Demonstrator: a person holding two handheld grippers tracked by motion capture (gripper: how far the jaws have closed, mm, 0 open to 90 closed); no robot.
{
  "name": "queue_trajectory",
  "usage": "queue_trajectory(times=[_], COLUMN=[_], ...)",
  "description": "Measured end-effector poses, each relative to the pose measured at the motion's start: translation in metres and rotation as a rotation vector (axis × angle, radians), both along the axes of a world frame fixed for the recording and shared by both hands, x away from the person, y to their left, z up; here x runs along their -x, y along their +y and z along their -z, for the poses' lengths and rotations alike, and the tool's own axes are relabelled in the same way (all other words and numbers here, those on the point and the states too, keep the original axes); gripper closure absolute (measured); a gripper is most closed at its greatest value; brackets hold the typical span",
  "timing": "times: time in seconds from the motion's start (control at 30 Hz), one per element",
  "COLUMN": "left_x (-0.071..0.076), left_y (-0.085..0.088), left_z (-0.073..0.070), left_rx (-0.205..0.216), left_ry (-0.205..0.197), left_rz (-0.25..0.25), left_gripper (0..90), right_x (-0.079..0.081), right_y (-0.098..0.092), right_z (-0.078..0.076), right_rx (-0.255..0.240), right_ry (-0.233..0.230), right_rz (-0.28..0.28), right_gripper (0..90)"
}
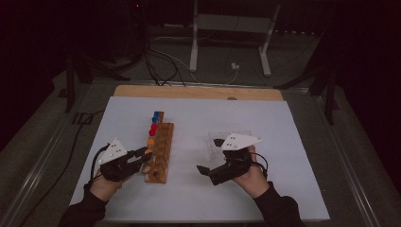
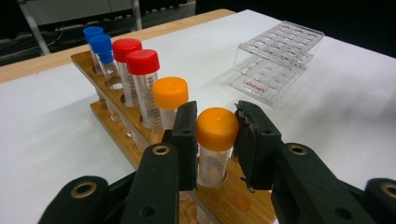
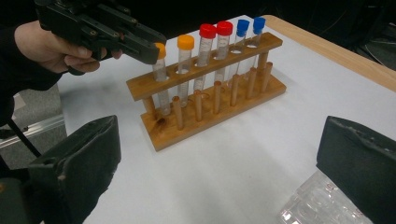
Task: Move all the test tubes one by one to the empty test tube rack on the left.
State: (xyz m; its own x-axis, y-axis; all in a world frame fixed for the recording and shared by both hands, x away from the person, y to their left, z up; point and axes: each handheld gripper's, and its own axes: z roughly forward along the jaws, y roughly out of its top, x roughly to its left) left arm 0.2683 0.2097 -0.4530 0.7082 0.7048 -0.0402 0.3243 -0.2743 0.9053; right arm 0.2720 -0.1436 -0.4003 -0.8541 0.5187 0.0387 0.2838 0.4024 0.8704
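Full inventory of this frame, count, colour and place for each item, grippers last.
Wooden test tube rack: one, brown, left of centre on the table, lengthwise away from the person.
Clear plastic tubes with screw caps: six, all standing in the wooden rack; two blue-capped at the far end, two red-capped in the middle, two orange-capped at the near end.
Clear acrylic tube rack: one, transparent with red lettering, right of the wooden rack, no tubes in it.
White table cover: one, over a wooden tabletop.
White metal stand: one, on the floor beyond the table.
Left gripper: black, jaws closed on the nearest orange cap.
Right gripper: black, jaws wide open, beside the acrylic rack.
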Motion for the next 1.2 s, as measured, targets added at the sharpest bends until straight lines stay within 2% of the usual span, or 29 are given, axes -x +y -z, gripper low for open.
queue_trajectory(times=[0.4, 0.57, 0.63, 0.8, 0.87, 0.97, 1.03, 1.2], left_x=[-0.001, 0.002, 0.004, 0.010, 0.011, 0.014, 0.015, 0.015], left_y=[0.000, -0.003, -0.005, -0.003, -0.001, 0.001, 0.004, 0.015], left_z=[0.000, -0.002, -0.006, -0.014, -0.017, -0.019, -0.020, -0.015], left_rx=[0.007, 0.015, -0.001, 0.014, 0.023, 0.034, 0.042, 0.063], left_ry=[0.019, 0.034, 0.020, 0.007, 0.014, 0.017, 0.015, 0.020], left_rz=[0.015, 0.043, 0.028, 0.031, 0.047, 0.106, 0.135, 0.154], left_gripper=[69.8, 48.4, 40.6, 23.5, 15.9, 6.0, 1.5, 0.6], right_x=[-0.001, -0.001, 0.000, 0.000, 0.000, 0.000, 0.000, 0.000], right_y=[0.000, -0.001, -0.001, -0.003, -0.003, -0.004, -0.004, -0.005], right_z=[0.000, 0.000, 0.000, -0.002, -0.002, -0.003, -0.002, -0.002], right_rx=[0.003, 0.002, 0.001, -0.002, -0.004, -0.006, -0.009, -0.017], right_ry=[0.002, 0.003, 0.001, -0.001, -0.003, -0.005, -0.004, -0.001], right_rz=[0.001, 0.002, 0.004, 0.006, 0.006, 0.006, 0.007, 0.007], right_gripper=[0.0, 0.0, 0.0, 0.0, 0.0, 0.0, 0.0, 0.0])
